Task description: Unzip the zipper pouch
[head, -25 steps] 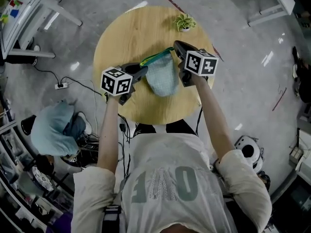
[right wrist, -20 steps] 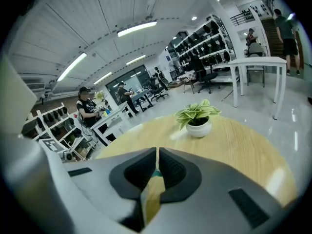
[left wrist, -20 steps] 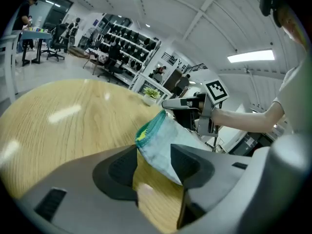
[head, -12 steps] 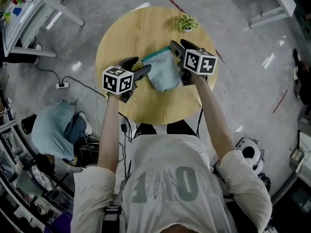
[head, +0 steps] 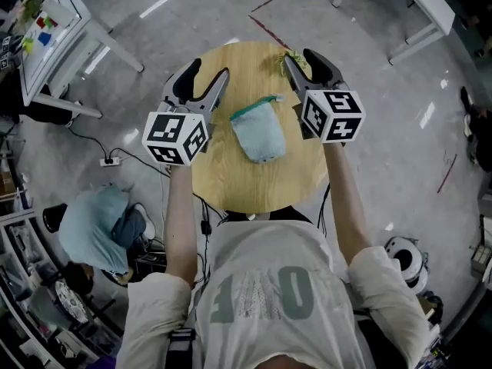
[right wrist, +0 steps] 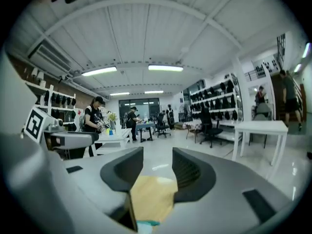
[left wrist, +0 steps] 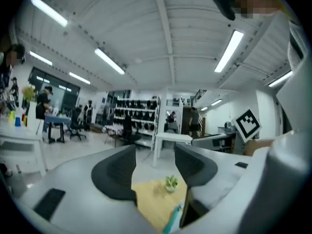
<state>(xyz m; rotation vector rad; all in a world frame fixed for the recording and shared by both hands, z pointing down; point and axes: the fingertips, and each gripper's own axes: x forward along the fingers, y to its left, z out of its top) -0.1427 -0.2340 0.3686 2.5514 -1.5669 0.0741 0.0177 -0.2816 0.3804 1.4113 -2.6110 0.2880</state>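
Lying on table (head: 231,183), pouch (head: 260,133) contents hidden; L gripper (head: 207,71), R gripper (head: 301,57) fingers apart, empty.

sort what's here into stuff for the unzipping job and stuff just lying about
For the job: pouch; table it lies on; left gripper and right gripper, jaws just opened, empty.
Lying about: plant; power strip on the floor.

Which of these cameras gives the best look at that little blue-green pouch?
The head view: the whole pouch lies in plain sight on the round table. Each gripper view catches only a teal sliver of it at the picture's bottom edge.
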